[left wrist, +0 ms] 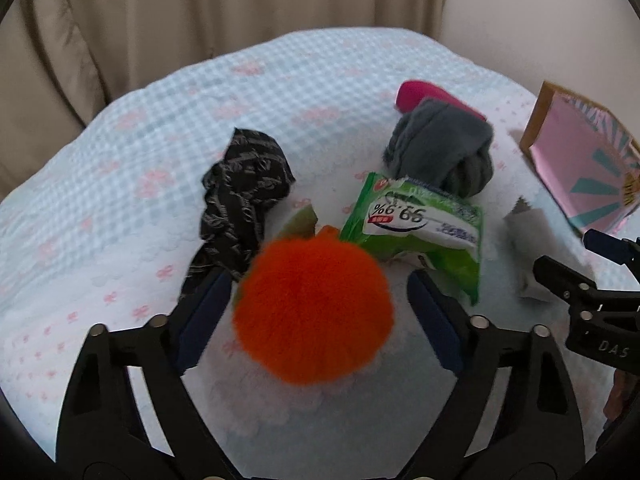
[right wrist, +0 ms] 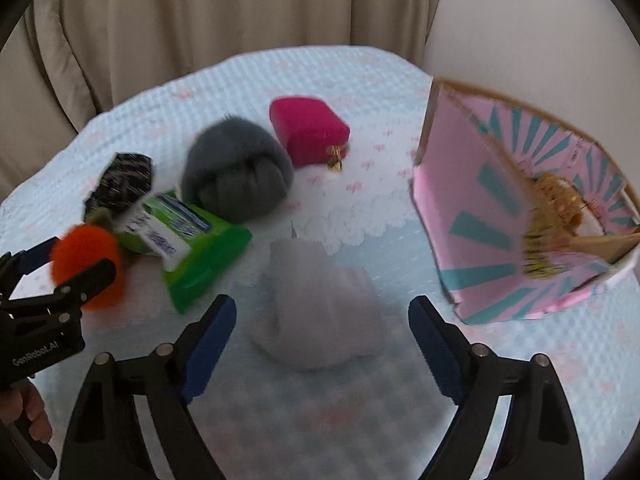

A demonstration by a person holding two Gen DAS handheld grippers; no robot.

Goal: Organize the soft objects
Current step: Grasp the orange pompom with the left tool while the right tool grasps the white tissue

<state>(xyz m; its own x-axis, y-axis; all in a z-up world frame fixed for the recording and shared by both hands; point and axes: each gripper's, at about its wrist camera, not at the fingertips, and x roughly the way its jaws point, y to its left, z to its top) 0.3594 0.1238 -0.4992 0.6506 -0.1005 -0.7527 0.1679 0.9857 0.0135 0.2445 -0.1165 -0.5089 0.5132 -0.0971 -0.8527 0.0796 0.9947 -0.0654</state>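
A fluffy orange ball (left wrist: 314,310) lies on the blue bedspread (left wrist: 120,184) between the open fingers of my left gripper (left wrist: 320,296), which does not clamp it. It also shows in the right wrist view (right wrist: 86,260). A pale folded cloth (right wrist: 320,304) lies between the open fingers of my right gripper (right wrist: 322,320). A green wipes pack (left wrist: 420,228), a grey knotted plush (left wrist: 440,148), a black patterned cloth (left wrist: 240,192) and a pink pouch (right wrist: 308,128) lie behind.
A pink and teal box (right wrist: 520,216) lies tipped open at the right with a gold brush-like item (right wrist: 548,224) inside. Beige curtains (left wrist: 200,8) hang behind the bed. The right gripper (left wrist: 592,300) shows at the left wrist view's right edge.
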